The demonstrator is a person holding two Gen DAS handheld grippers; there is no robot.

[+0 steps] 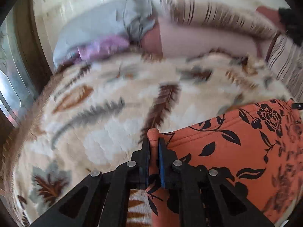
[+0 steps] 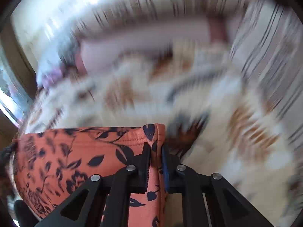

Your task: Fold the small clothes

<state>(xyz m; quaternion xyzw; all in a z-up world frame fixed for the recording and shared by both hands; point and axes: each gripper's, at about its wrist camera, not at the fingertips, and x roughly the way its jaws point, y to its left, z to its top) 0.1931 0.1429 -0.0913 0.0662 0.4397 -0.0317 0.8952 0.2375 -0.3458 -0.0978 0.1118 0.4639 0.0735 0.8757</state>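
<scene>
Left gripper (image 1: 153, 141) first: its two black fingers are pressed tight on a corner of the orange floral garment (image 1: 236, 151), and a little nub of orange fabric pokes up just past the fingertips. From that pinch the cloth spreads away to the right across the leaf-patterned blanket (image 1: 104, 113), hem stitching visible along its upper edge, black roses and leaves printed all over it.

Taking the garment as the landmark: the blanket lies under it and runs off to its left and beyond it. Past the far edge of the blanket sits a grey bundle (image 1: 113, 24) with a bit of lilac cloth (image 1: 102, 47) tucked against it, well apart from the garment. Right of that bundle, a pale pink pillow (image 1: 198, 41) and a striped cushion (image 1: 217, 13), both blurred.

Over to the right wrist view, and it's heavily smeared. The right gripper (image 2: 156, 151) is clamped on the opposite corner of the same orange floral garment (image 2: 75, 151), fabric running down between the fingers toward the camera. Here the cloth stretches away to the left of the pinch, its top hem taut. Beyond the garment the leaf-patterned blanket (image 2: 217, 132) is just streaks of cream and brown, and the striped cushion (image 2: 265, 56) sits off to the far right.
</scene>
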